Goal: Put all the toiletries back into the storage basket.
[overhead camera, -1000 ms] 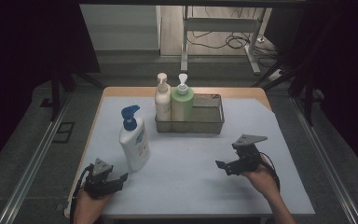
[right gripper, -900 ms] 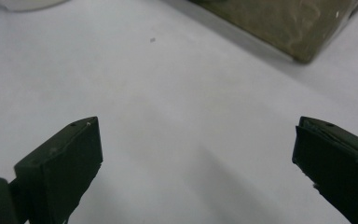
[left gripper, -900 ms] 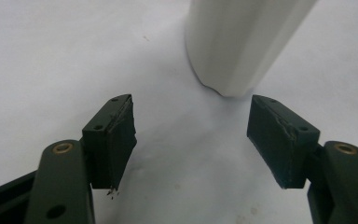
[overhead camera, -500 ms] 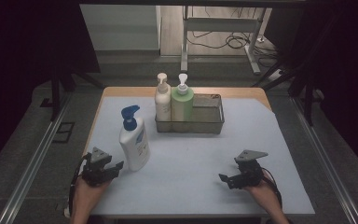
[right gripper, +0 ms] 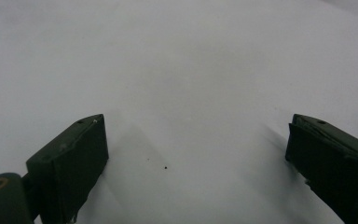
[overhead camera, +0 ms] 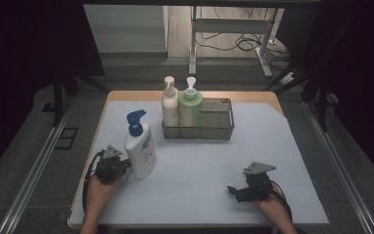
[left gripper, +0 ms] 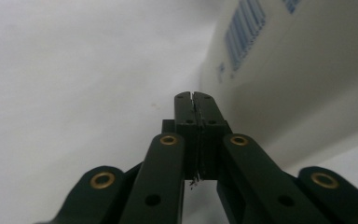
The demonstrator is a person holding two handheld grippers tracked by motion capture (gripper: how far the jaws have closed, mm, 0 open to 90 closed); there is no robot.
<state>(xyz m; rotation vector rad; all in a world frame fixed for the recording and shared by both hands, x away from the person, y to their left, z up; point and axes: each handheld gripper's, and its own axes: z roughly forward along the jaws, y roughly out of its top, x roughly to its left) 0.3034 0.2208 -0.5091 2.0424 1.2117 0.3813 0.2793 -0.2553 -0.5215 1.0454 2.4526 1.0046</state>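
Pale sheeting is covering the table (overhead camera: pixel 195 170), and a white pump bottle with a blue head (overhead camera: pixel 140 146) is standing upright on it, in front of and left of the wire basket (overhead camera: pixel 222 127). Just left of that bottle, the left gripper (overhead camera: pixel 121 167) is sitting with its jaws having just clenched together on nothing. Well right of the bottle, the right gripper (overhead camera: pixel 233 190) is resting low, jaws spread wide and holding nothing.

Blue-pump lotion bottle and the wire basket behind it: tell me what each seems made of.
Blue-pump lotion bottle: likely plastic, smooth, slightly glossy white body with a printed label. Wire basket: apparently metal mesh, dull grey, see-through sides showing the bottles inside.
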